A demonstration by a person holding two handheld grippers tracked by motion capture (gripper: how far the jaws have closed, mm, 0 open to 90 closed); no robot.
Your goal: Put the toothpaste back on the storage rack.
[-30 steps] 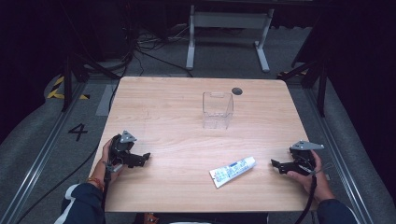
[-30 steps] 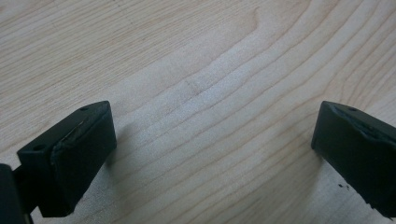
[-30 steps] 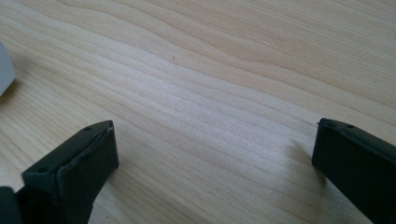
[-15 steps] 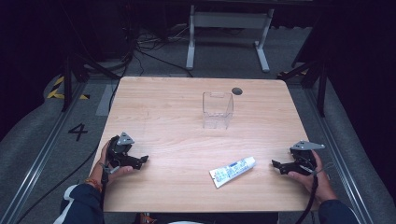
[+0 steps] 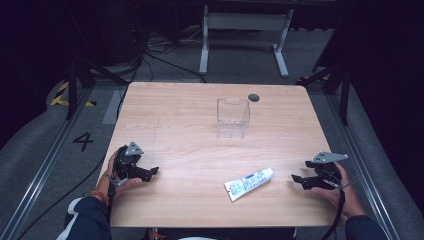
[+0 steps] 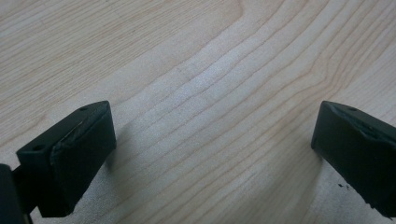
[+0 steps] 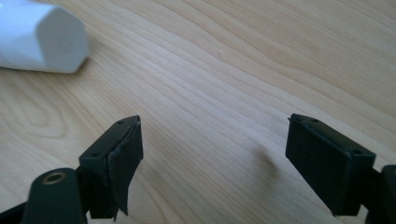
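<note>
Toothpaste tube [image 5: 249, 183] flat on wooden table [image 5: 190, 115], front-right area, just left of right gripper [image 5: 299, 179] and well apart from left gripper [image 5: 151, 173]; right hand clearly nearer. Long axis diagonal, crimped flat end toward the front edge, white cap end [image 7: 44, 35] up-right and nearest right gripper. In right gripper view cap sits upper left, ahead of and left of jaws, not between them. Right jaws apart, just been closing partway, nothing between, bare wood only. Left gripper [image 6: 210, 154] spread wide over bare wood grain, holding nothing. Tube soft, glossy white with blue print, cap faceted hard plastic. Clear rigid plastic bin [image 5: 232, 117] upright mid-table behind tube, empty. Likely next: right gripper swings left to straddle tube
</note>
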